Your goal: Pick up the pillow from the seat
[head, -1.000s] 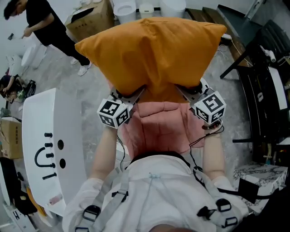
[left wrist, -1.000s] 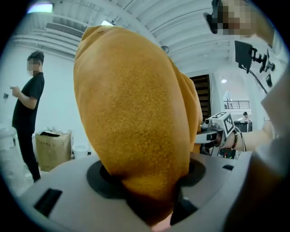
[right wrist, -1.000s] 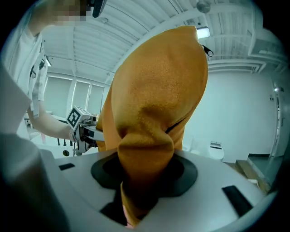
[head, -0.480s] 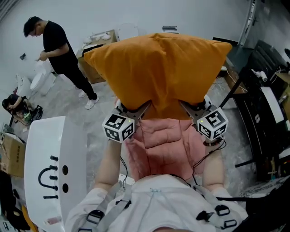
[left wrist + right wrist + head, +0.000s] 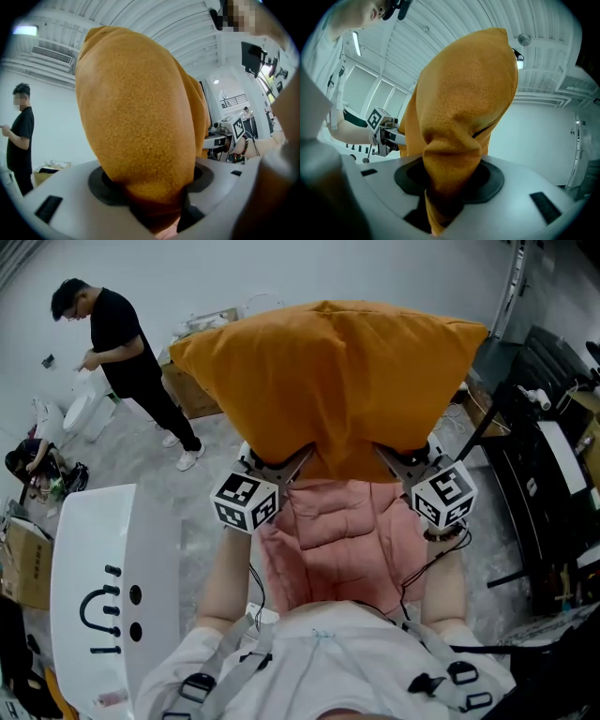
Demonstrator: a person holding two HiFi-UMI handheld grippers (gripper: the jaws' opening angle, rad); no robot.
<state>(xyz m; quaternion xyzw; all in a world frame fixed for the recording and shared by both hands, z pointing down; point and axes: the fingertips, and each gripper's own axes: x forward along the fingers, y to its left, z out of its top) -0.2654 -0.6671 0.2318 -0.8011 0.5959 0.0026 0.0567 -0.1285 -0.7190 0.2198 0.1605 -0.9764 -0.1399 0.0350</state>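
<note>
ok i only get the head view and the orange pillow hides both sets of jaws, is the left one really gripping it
observer: yes, in the left gripper view the left gripper has its jaws closed on a bunched bottom edge of the pillow, with the fabric pinched between them
operator: and the right one, same deal
observer: yes, the right gripper view shows the right gripper with its jaws shut on a twisted fold of the pillow
</note>
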